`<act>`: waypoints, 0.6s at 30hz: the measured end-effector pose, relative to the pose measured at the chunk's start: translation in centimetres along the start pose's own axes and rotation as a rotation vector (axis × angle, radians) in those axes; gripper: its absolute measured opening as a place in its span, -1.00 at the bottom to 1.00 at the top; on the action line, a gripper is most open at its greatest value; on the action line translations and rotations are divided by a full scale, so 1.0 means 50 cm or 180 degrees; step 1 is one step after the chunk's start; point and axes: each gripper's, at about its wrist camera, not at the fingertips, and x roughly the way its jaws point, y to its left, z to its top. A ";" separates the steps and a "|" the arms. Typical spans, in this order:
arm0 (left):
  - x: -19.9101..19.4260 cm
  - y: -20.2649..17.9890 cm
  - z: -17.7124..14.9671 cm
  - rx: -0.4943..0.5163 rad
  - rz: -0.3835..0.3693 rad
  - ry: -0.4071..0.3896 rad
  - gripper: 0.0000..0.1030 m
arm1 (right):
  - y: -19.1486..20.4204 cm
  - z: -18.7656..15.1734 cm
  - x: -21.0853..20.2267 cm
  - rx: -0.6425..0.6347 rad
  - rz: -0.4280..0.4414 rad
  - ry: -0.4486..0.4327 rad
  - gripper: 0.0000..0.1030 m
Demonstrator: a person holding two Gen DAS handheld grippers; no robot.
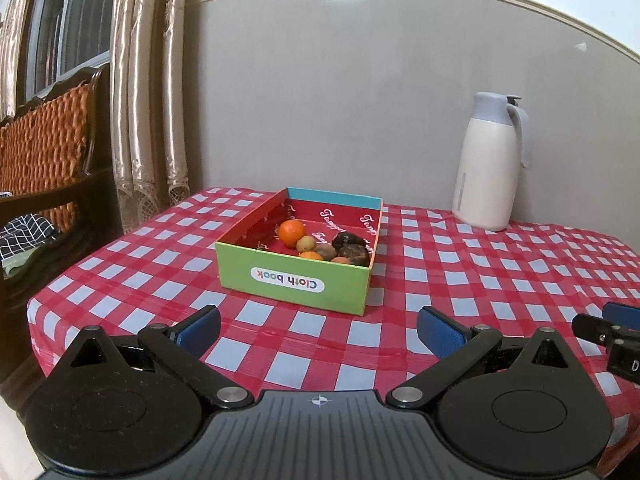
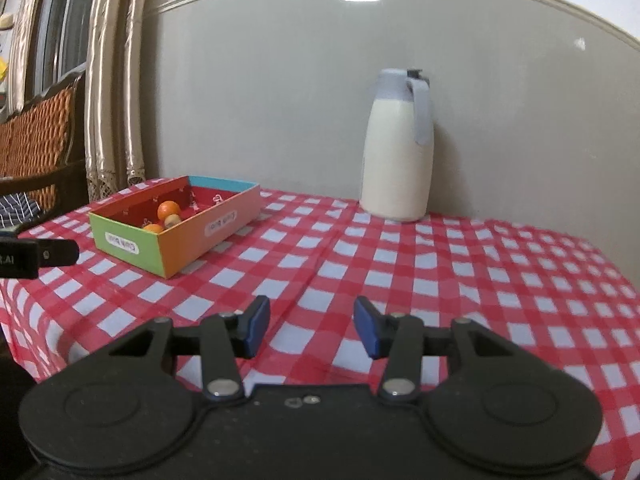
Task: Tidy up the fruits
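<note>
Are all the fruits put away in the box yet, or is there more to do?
It looks nearly done or done: the fruits all lie inside the box, and none show on the tablecloth. Nothing is in hand: the left tool and right tool are both open and empty, short of the box. Only a jug stands elsewhere. No fruit in view is left to move.

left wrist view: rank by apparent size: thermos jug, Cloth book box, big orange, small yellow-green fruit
1. Cloth book box and thermos jug: similar in the frame; the box is nearer the camera, so no ranking between them.
2. Big orange, inside the box.
3. Small yellow-green fruit, beside the orange.
</note>
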 end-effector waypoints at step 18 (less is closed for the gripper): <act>0.000 -0.004 -0.002 0.0015 0.0000 -0.0007 1.00 | -0.007 0.003 0.003 0.0018 0.0015 -0.0026 -0.11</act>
